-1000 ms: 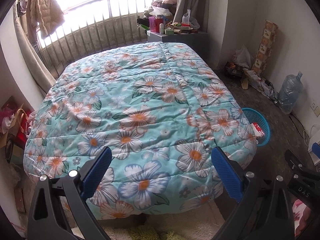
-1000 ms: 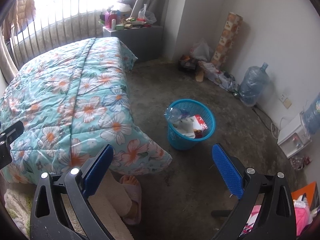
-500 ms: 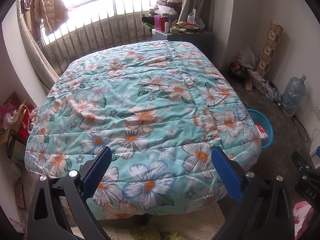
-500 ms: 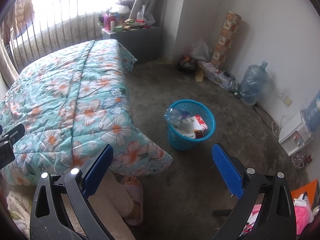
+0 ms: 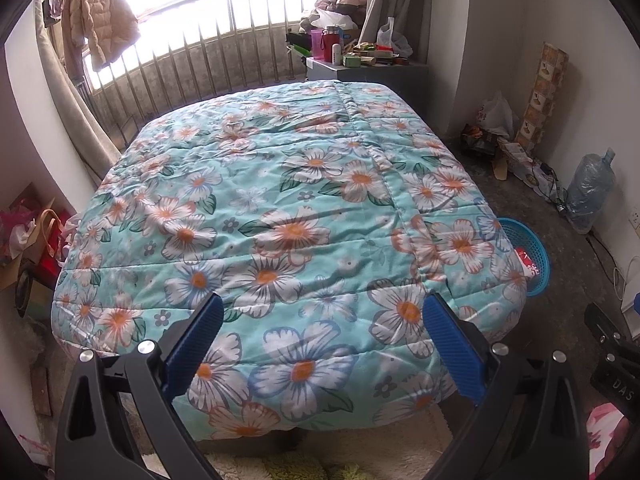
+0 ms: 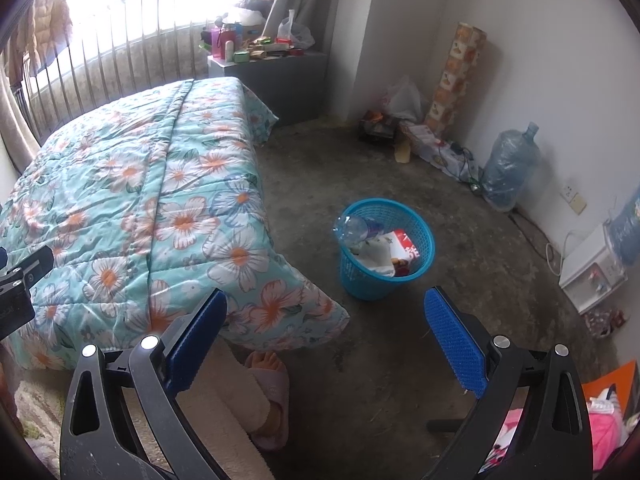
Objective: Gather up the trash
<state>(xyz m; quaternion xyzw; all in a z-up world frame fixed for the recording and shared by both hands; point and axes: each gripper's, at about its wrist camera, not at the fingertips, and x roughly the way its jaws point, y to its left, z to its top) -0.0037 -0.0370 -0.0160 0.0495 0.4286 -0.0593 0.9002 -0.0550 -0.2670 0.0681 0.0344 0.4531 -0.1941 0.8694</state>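
Bed (image 5: 288, 216): big, flowery, nothing on it to pick up.
Bin (image 6: 386, 248): blue, on the floor beside the bed, trash inside, bottle (image 6: 352, 227) poking over its rim.
Left gripper (image 5: 322, 346): fingers wide apart, empty.
Right gripper (image 6: 326, 342): fingers wide apart, empty.
Risk: bumping the bin could tip the bottle out.

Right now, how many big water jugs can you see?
1. The big water jug stands on the floor against the right wall, past the blue basket. Others may be hidden behind the bed.
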